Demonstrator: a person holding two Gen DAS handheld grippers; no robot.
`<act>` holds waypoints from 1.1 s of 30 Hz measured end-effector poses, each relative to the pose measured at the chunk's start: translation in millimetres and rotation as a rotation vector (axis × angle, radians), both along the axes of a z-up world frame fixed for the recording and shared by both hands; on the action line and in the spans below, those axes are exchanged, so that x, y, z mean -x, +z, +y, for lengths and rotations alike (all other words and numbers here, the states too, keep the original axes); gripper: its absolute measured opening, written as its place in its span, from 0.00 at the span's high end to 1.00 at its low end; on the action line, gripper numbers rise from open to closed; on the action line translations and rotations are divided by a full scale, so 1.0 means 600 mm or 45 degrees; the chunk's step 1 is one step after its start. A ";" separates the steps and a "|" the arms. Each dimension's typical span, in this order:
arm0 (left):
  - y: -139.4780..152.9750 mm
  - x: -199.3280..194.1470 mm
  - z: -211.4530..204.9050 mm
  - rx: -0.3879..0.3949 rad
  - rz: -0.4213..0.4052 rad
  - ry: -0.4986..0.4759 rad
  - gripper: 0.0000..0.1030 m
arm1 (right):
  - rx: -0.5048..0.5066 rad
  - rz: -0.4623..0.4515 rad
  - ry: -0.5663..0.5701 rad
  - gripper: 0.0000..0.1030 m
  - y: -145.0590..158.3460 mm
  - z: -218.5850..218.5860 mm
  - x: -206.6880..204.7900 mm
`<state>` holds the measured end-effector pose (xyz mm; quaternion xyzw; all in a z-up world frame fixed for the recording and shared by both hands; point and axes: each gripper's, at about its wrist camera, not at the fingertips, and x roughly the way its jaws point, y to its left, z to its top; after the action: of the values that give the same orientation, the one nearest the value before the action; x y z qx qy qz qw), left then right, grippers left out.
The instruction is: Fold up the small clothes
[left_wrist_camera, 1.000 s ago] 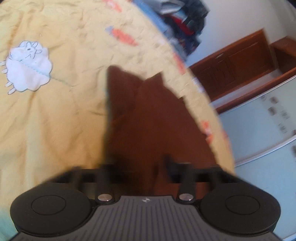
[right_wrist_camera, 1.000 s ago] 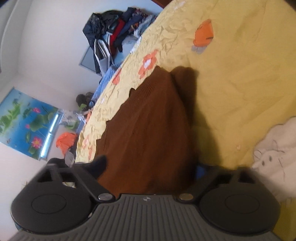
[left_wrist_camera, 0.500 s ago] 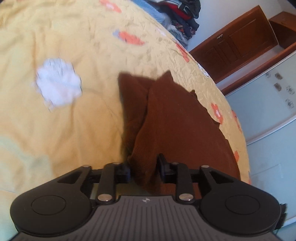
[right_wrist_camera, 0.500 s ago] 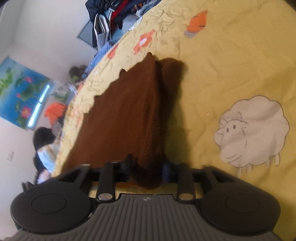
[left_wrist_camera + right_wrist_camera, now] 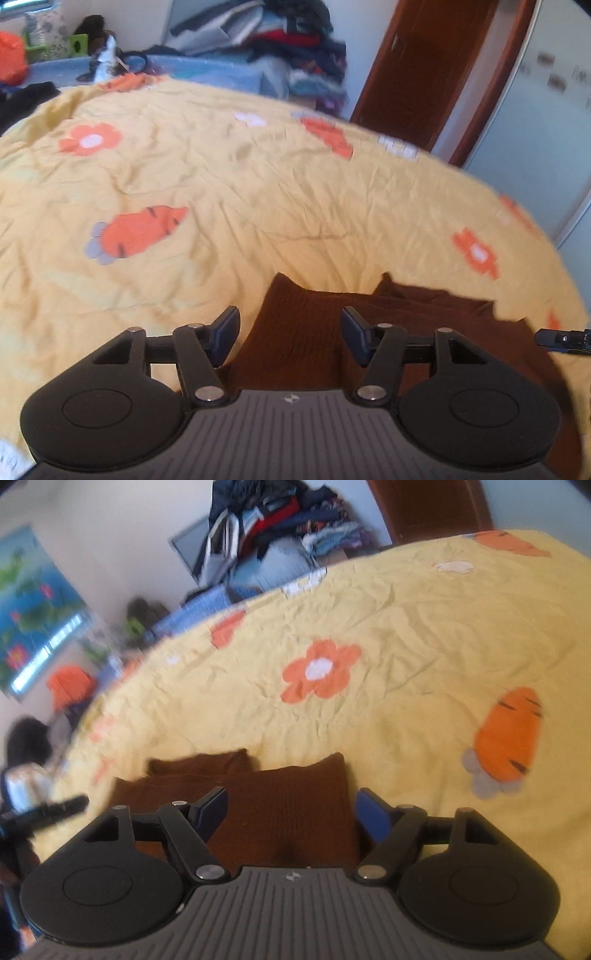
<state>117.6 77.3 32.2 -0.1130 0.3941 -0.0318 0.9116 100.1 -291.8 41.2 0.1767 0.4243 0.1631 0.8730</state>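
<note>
Lying nearest, the folded brown knitted garment (image 5: 314,332) is seen flat on the yellow quilted bed cover (image 5: 221,184), released. Above it the left hand-held gripper (image 5: 290,332) and the right hand-held gripper (image 5: 291,808) are held with jaws just opened, pads clear of the knit. Farther off, a heap of dark clothes (image 5: 273,520) is piled beyond the bed.

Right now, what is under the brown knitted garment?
The brown knitted garment lies on a yellow bedspread printed with carrots and flowers. The print directly beneath is covered. Its own folded layers hide anything between them.
</note>
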 end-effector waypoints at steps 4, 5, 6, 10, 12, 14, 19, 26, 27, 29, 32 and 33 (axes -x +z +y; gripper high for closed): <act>-0.016 -0.018 -0.033 -0.167 -0.004 -0.066 0.94 | 0.019 0.022 0.064 0.83 -0.027 0.027 -0.014; -0.011 -0.014 -0.035 -0.203 -0.036 -0.055 0.95 | -0.026 0.038 0.052 0.82 -0.028 0.024 -0.016; -0.004 -0.006 -0.030 -0.228 -0.086 -0.025 0.95 | -0.037 -0.002 0.033 0.83 -0.019 0.022 -0.007; -0.027 -0.014 -0.010 -0.270 -0.041 0.042 0.95 | -0.133 -0.139 -0.080 0.89 -0.005 -0.013 0.013; -0.031 -0.004 -0.020 -0.324 -0.096 0.023 0.94 | -0.086 -0.079 -0.111 0.88 -0.031 -0.018 -0.002; -0.018 0.006 -0.027 -0.325 -0.116 0.011 0.91 | -0.041 -0.044 -0.114 0.84 -0.055 -0.015 -0.008; 0.038 0.061 -0.039 -0.343 -0.298 0.024 0.46 | -0.047 -0.185 -0.208 0.37 0.000 -0.027 0.035; 0.003 0.035 -0.115 -0.358 -0.234 -0.121 0.20 | 0.037 -0.234 0.048 0.20 0.021 0.068 0.043; -0.013 0.028 -0.117 -0.370 -0.186 -0.117 0.20 | 0.090 -0.204 0.058 0.20 0.005 0.081 0.038; -0.049 0.027 -0.102 -0.364 -0.159 -0.103 0.18 | 0.172 -0.162 0.049 0.23 -0.028 0.082 0.031; -0.050 0.028 -0.069 -0.228 -0.155 -0.063 0.18 | 0.227 -0.297 0.063 0.31 -0.046 0.055 0.057; -0.050 0.027 -0.070 -0.232 -0.156 -0.068 0.18 | 0.150 -0.280 0.032 0.35 -0.042 0.037 0.058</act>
<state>101.2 35.3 2.3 -0.0169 0.3418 -0.0269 0.9392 65.6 -269.5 15.7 0.1009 0.3372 0.1674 0.9209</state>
